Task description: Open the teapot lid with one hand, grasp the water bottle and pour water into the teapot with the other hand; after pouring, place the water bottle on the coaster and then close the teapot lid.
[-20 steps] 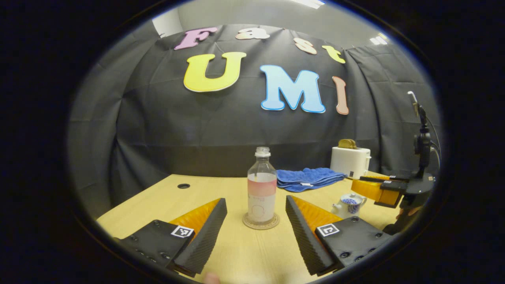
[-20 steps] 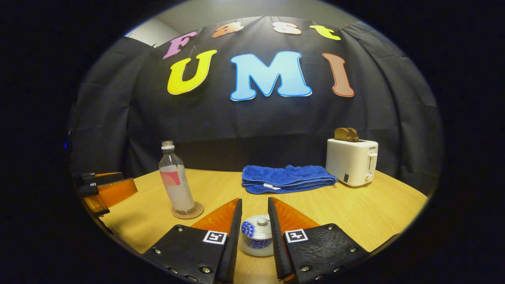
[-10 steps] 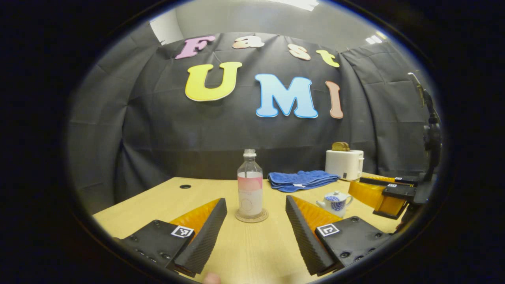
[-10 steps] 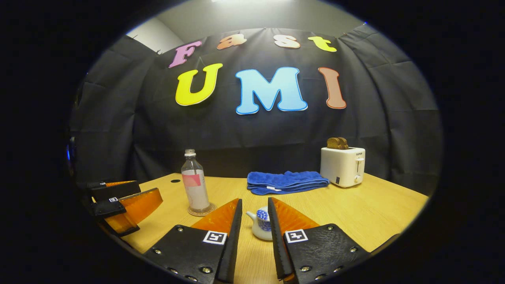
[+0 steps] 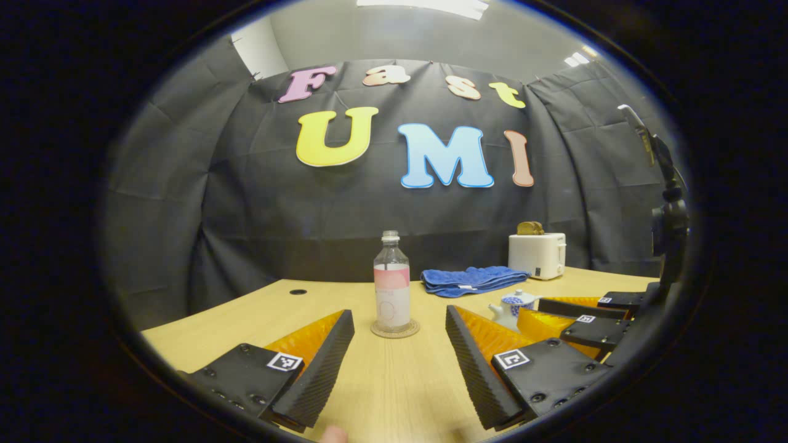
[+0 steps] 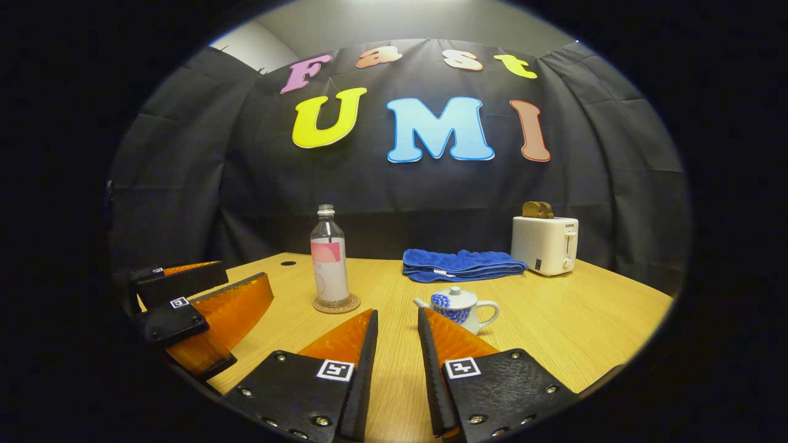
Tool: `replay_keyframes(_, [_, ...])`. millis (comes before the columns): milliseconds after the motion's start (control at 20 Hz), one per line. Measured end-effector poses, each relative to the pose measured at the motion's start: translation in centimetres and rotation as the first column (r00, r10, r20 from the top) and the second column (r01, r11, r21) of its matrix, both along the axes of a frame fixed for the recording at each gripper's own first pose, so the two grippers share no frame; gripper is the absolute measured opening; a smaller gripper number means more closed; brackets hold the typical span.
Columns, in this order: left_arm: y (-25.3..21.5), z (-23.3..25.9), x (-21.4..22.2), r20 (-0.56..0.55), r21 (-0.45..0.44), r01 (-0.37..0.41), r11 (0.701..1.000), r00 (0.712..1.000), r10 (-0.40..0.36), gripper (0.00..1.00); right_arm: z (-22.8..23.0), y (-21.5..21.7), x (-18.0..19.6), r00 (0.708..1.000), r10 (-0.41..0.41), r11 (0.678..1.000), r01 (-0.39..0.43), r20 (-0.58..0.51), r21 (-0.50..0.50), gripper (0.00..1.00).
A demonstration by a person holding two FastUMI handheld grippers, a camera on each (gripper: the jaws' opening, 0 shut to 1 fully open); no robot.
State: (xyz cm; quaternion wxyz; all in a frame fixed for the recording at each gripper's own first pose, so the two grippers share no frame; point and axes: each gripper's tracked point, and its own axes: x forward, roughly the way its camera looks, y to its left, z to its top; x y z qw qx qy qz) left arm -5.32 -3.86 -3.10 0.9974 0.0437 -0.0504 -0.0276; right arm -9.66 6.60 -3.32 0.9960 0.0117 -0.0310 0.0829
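The wooden table (image 6: 572, 326) carries 4 things ahead of the right gripper (image 6: 397, 323): a coaster (image 6: 337, 304) ahead-left, a teapot (image 6: 458, 306) just ahead-right, a folded blue towel (image 6: 462, 266) and a white toaster (image 6: 545, 245) farther off.

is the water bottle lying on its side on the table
No, the water bottle stands upright on the round coaster in the right gripper view, neck up.
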Motion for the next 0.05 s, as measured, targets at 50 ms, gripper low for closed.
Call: replay_keyframes(50, [0.1,-0.37,0.05,-0.005,-0.004,-0.004,1.0,1.0,0.004,1.0,0.07,0.1,0.12,1.0,-0.005,1.0,0.005,0.011,-0.012,0.39])
